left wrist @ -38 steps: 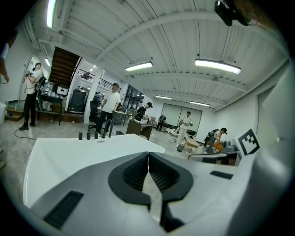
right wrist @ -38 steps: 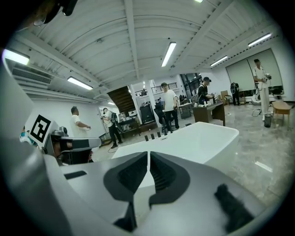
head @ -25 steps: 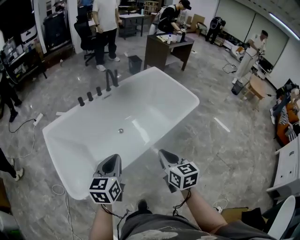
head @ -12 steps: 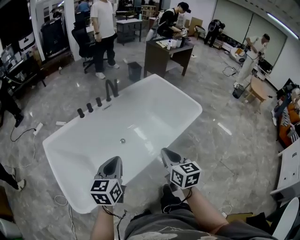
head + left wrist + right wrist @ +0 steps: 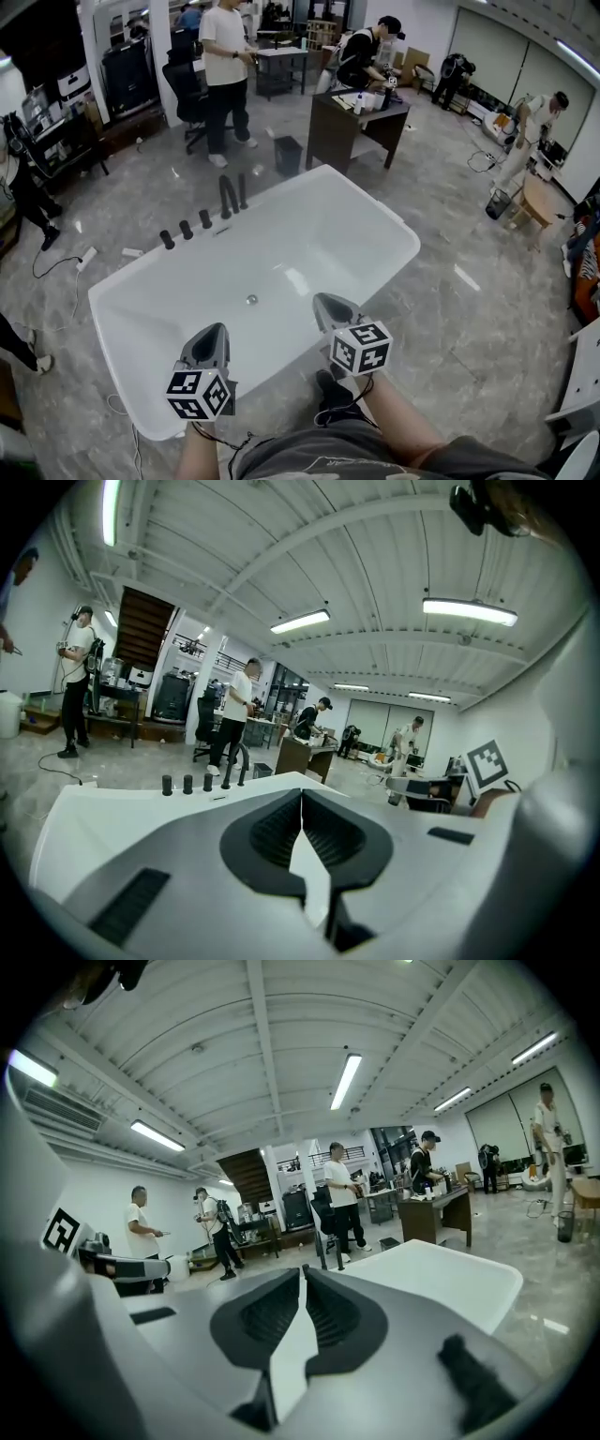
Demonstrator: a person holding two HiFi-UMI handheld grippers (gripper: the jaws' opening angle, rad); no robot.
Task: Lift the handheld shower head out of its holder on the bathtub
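- Jaws pressed together with nothing between them on both left gripper [image 5: 208, 334] and right gripper [image 5: 326, 302], side by side above the near rim of the white bathtub [image 5: 281, 242].
- Handheld shower head [image 5: 226, 199] stands upright among dark fittings [image 5: 186, 230] on the far rim, well apart from both.

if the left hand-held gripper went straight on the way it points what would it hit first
Probably the white bathtub: the shut left hand-held gripper aims over the near rim into the basin, right of the black taps. Depth is unclear.
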